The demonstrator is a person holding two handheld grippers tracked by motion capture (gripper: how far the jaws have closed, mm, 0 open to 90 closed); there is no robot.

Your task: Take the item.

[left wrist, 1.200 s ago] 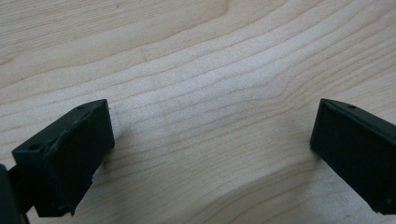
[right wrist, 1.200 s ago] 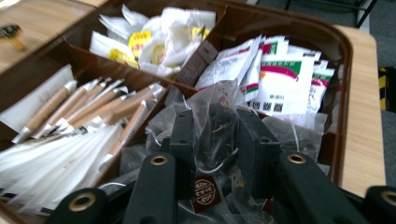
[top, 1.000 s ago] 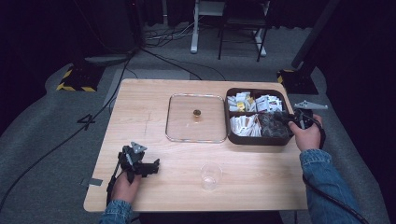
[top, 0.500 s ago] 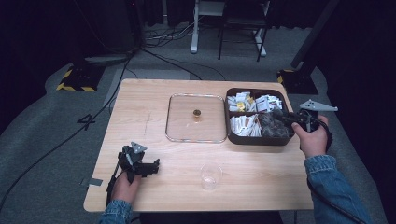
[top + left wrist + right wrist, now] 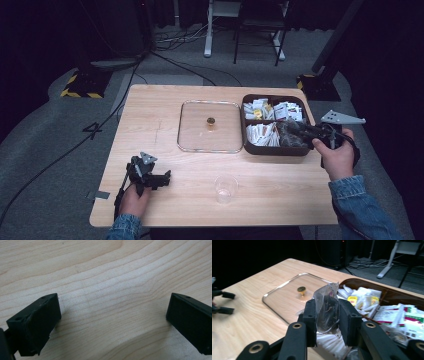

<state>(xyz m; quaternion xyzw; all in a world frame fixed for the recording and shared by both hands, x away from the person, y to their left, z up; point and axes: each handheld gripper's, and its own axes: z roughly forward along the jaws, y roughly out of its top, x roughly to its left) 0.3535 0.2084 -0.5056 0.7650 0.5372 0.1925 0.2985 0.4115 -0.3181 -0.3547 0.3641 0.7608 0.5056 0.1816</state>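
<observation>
The right hand-held gripper (image 5: pixel 325 317) pinches a clear tea sachet (image 5: pixel 327 310) just above the brown box (image 5: pixel 250 147); lift it gently clear. The left hand-held gripper (image 5: pixel 112 320) rests open on the worktop (image 5: pixel 105 270).

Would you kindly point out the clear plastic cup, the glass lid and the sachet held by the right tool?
clear plastic cup (image 5: pixel 226 188), high view, middle of its wall.
glass lid (image 5: pixel 195 131), high view, bare pane left of the knob.
sachet (image 5: pixel 327 307), right gripper view, dark middle between the jaws.

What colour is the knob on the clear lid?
Gold or brass knob; right gripper view shows it best.
</observation>
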